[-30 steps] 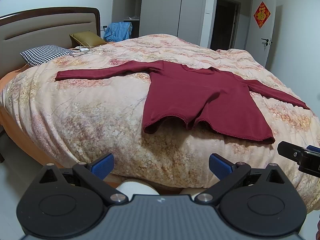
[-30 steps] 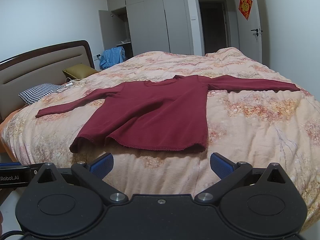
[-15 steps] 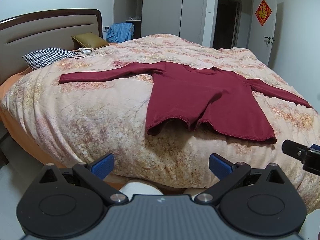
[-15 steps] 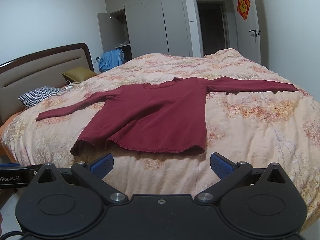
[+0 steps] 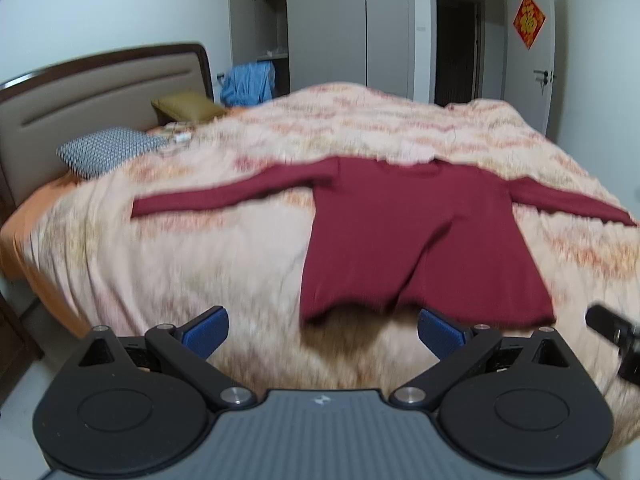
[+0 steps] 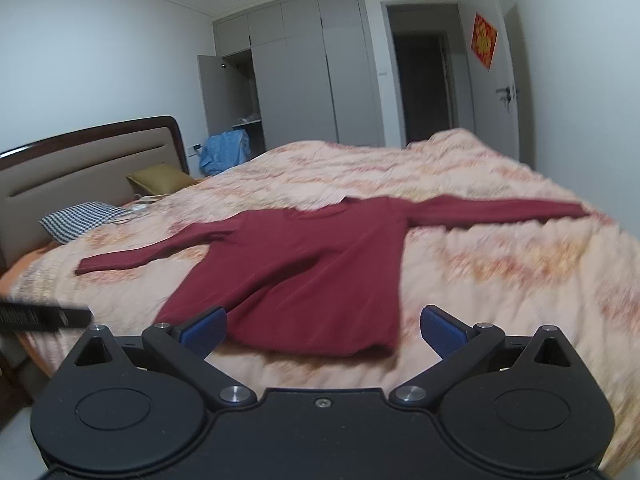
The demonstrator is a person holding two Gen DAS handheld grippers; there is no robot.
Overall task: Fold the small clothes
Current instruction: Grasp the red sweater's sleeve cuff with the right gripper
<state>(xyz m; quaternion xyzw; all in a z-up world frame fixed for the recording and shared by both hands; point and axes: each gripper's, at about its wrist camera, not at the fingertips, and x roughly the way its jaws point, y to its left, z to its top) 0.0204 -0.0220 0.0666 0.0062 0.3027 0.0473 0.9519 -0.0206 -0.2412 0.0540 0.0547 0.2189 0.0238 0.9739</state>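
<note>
On the bed [image 5: 200, 264] the red top [image 5: 416, 248] lies flat, sleeves out, nothing folded yet, and my left tongs [image 5: 322, 330] and right tongs [image 6: 322, 330] are both spread, empty.

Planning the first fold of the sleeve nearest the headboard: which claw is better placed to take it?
Probably left. The left claw is open and sits toward that sleeve of the red top; the right claw, also open, faces the hem's other corner.
</note>
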